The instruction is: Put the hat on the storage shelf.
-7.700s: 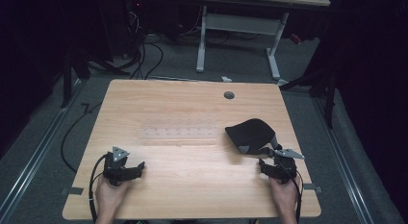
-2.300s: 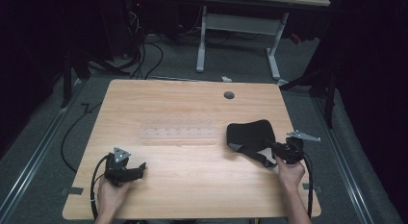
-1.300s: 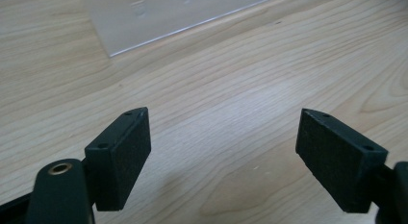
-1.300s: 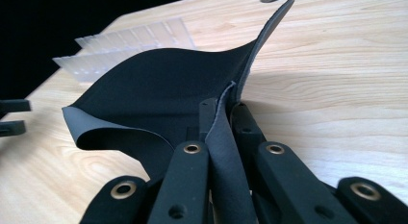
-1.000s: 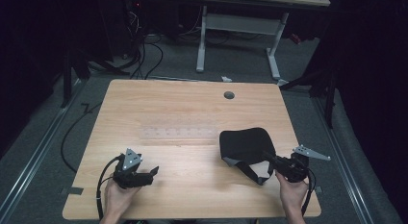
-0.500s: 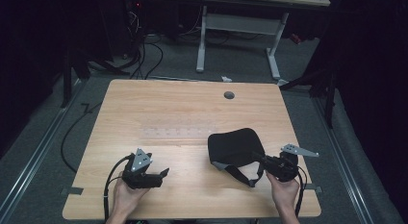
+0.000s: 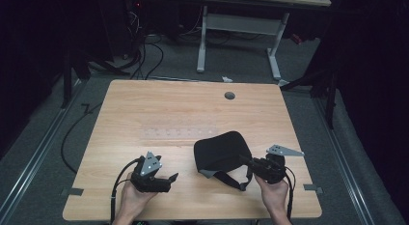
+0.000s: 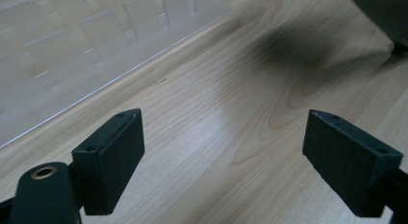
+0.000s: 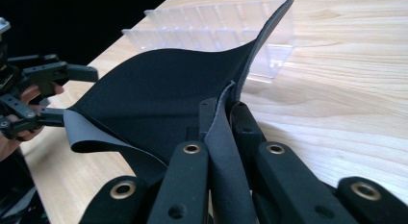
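R gripper clamped on black pad's edge, dragging it; L gripper, jaws just opened, nothing between, prob. must grab pad's near side next.

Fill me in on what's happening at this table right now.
A person works at a wooden table with a gripper in each hand. The right gripper is shut on an edge of a black fabric piece, part of which is lifted off the table. The left gripper has just been opening, nothing between its jaws, and points toward the fabric from the other side. A clear plastic compartment tray lies beyond the fabric.
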